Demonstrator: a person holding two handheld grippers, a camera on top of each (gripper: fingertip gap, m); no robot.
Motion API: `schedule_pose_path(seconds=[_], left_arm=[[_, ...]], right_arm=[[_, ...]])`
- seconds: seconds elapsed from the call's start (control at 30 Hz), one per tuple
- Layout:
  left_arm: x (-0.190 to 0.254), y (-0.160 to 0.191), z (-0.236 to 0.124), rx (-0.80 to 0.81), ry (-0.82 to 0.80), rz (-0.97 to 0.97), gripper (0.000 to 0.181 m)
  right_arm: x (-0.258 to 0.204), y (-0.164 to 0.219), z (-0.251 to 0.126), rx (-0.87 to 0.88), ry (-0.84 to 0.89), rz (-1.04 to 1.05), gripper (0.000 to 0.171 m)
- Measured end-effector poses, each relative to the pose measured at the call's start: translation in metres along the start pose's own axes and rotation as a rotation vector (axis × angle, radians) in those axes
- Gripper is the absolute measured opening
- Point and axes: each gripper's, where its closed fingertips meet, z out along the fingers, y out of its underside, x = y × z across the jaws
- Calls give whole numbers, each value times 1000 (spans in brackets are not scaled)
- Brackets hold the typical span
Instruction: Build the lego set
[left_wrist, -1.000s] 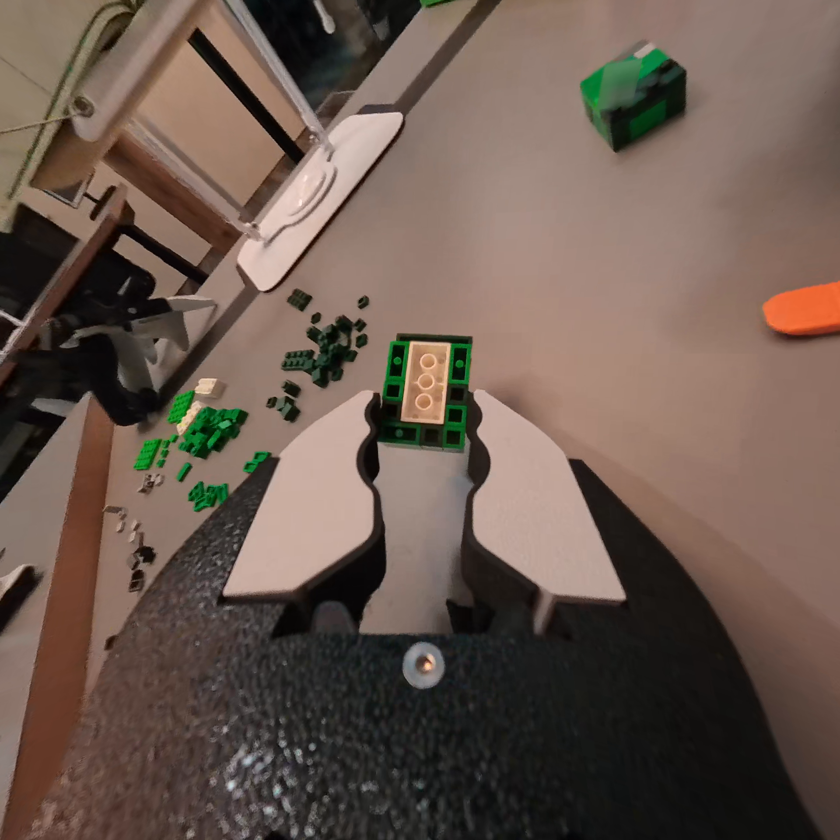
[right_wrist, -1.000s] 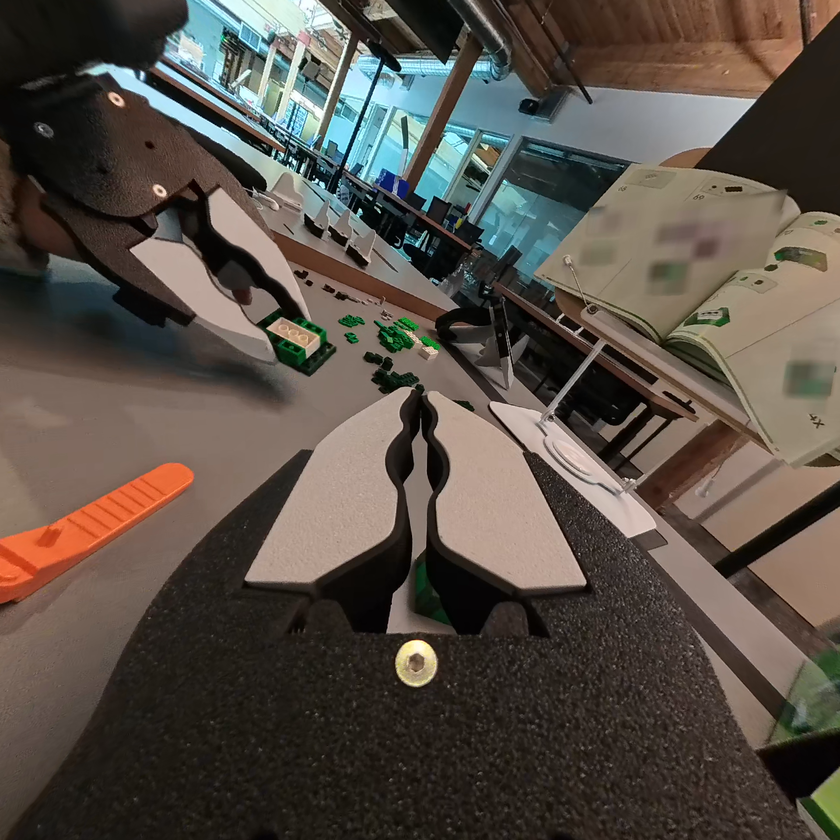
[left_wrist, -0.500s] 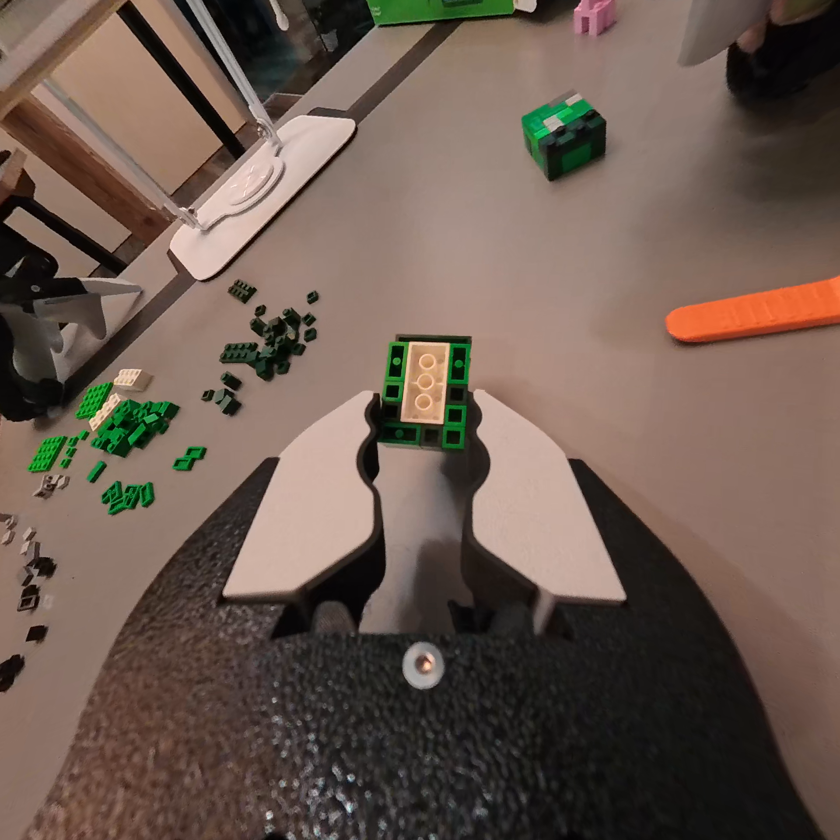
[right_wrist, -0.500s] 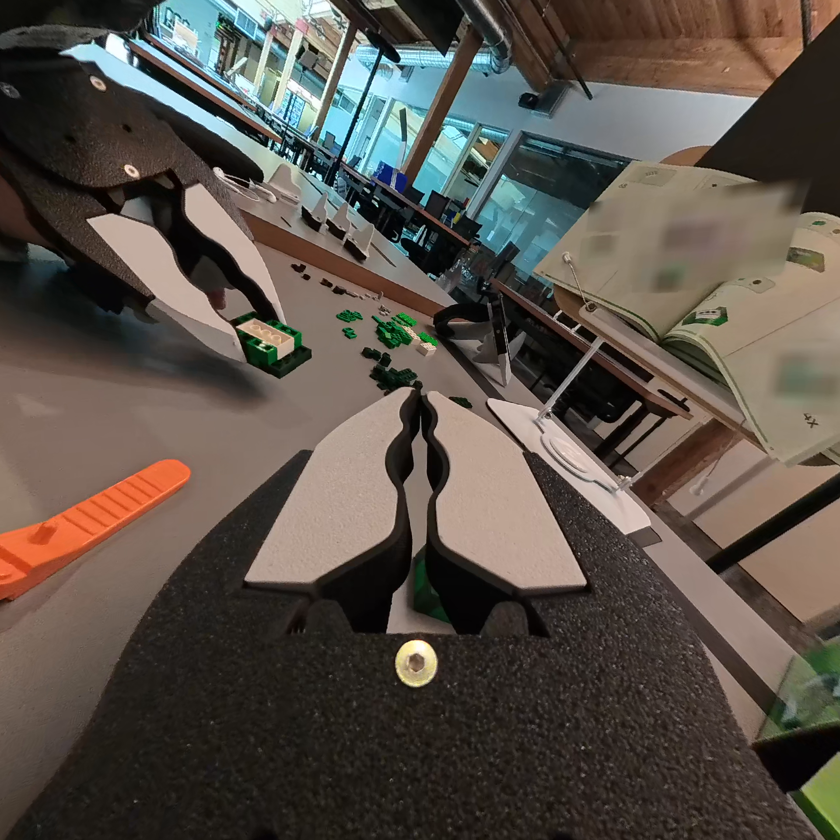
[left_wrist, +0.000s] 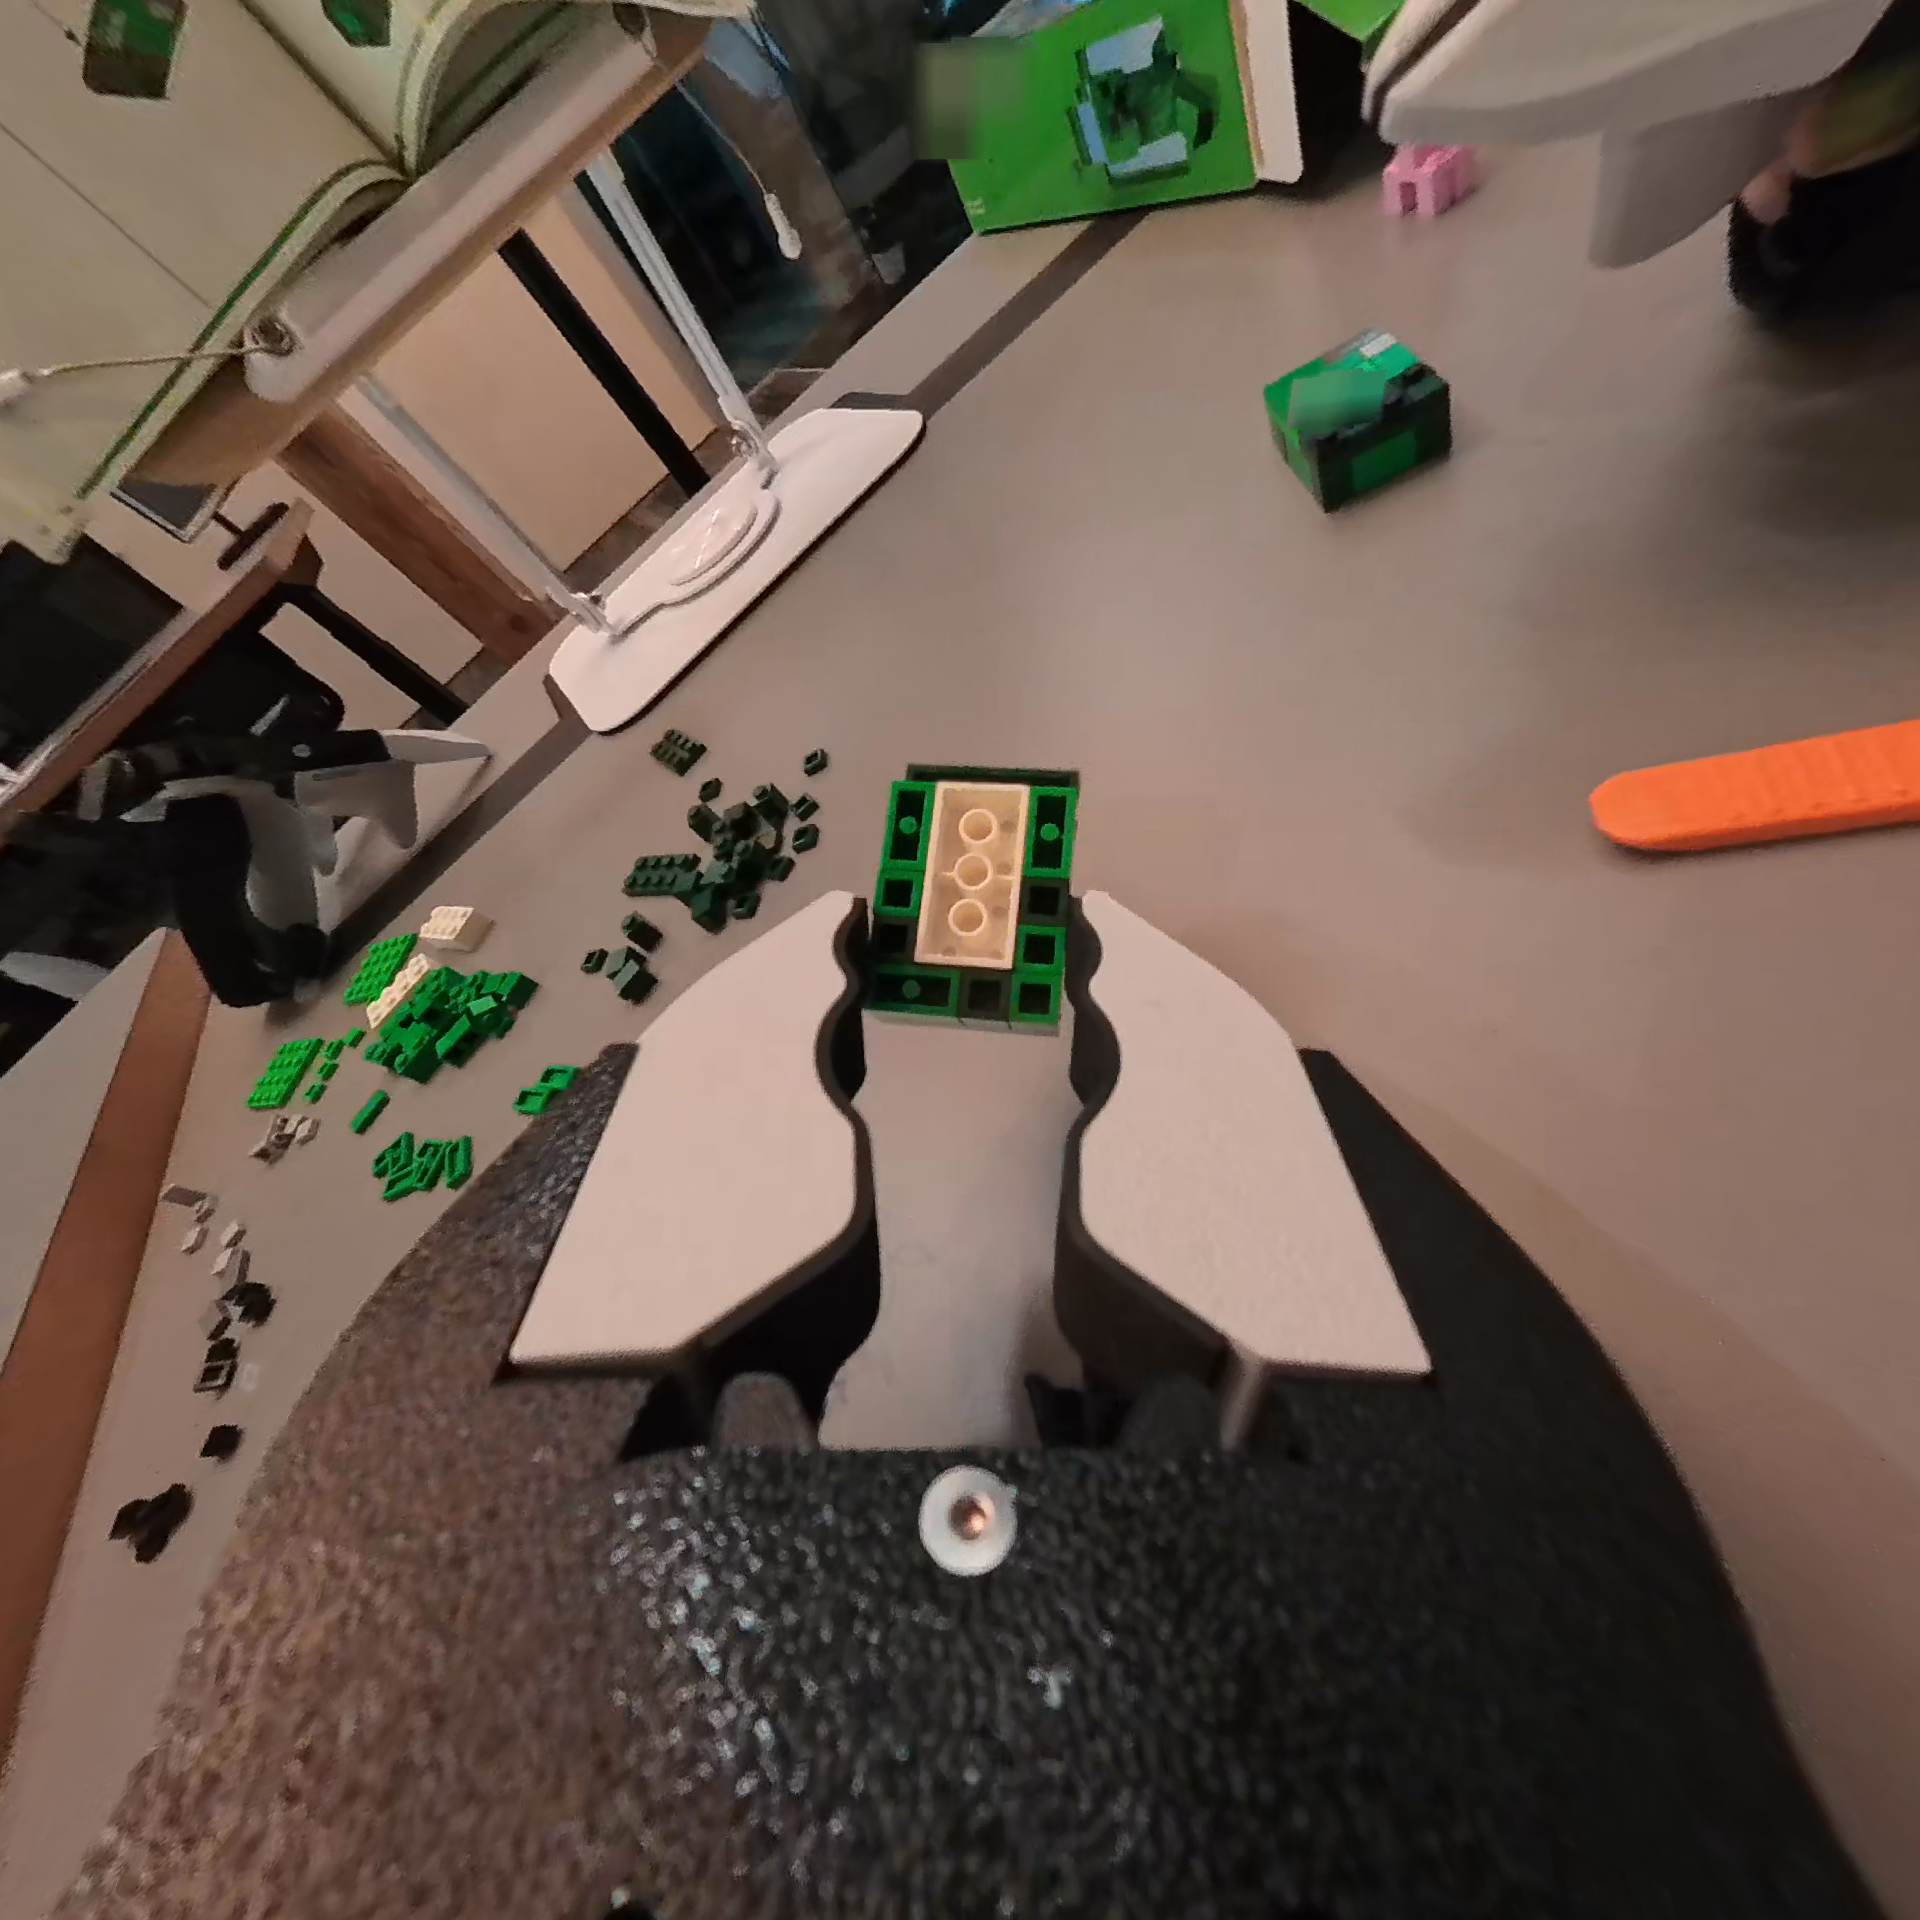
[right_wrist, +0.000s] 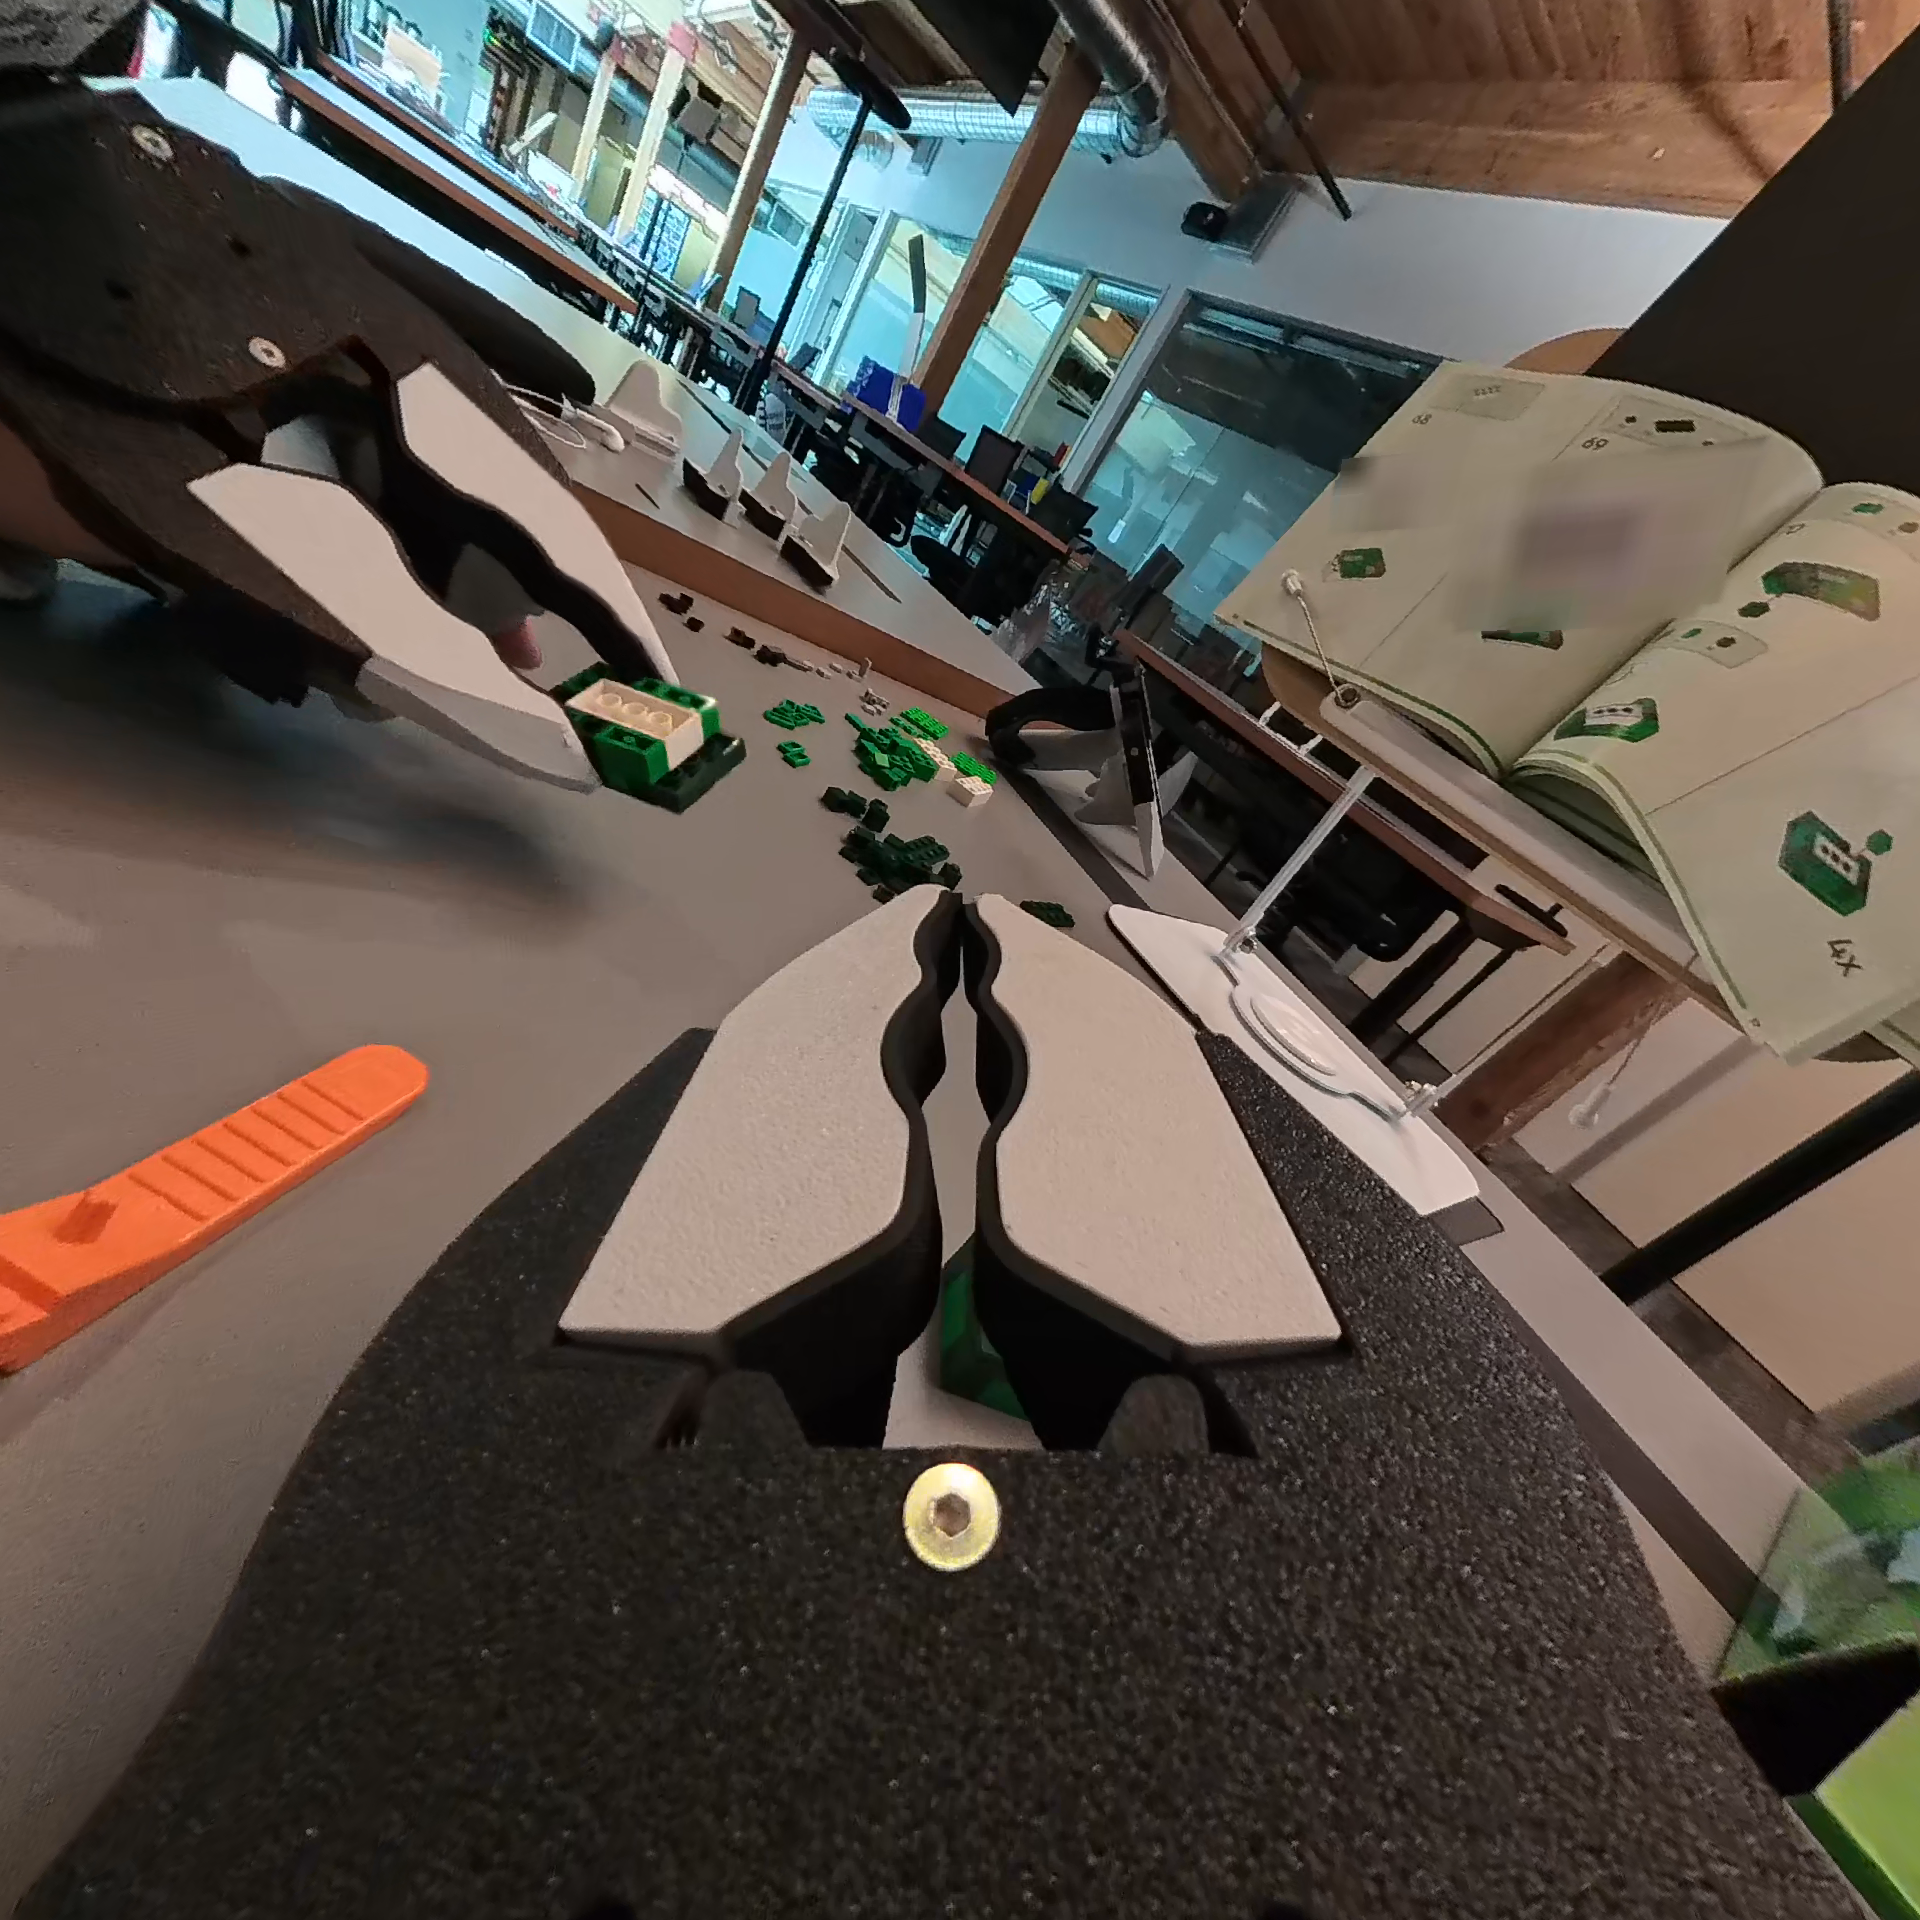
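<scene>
Left hand-held gripper (left_wrist: 966, 961): I had it clamped on the green-and-cream brick assembly (left_wrist: 975, 899).
Right hand-held gripper (right_wrist: 961, 914): together, seemingly empty.
Risk: a thin edge grip could let it twist.

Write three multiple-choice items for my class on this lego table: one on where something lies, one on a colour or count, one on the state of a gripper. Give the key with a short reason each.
1. Where do the loose green bricks lie relative to the small green build in the left wrist view?
A. To its left
B. To its right
C. On top of it

2. What colour is the long flat tool on the table?
A. Blue
B. Orange
C. Yellow

3. How is the left gripper set?
A. Shut on nothing
B. Closed on the small green build
C. Holding the tool

Key: 1 A, the loose pieces are scattered left of the build. 2 B, the tool is plainly orange. 3 B, its fingers press both sides of the build.
</scene>
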Motion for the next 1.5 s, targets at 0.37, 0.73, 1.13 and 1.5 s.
schedule_pose_path(seconds=[0.37,0.73,1.13,1.5], left_arm=[[-8,-4,-1,45,-87,68,37],[-11,-5,-2,55,-96,45,37],[-11,-4,-1,44,-91,41,37],[-13,-3,-2,40,-105,49,37]], right_arm=[[-1,0,0,-2,-7,-9,0],[-1,1,-1,-1,-10,-9,0],[-2,1,0,-7,-8,-16,0],[-2,1,0,-9,-12,-22,0]])
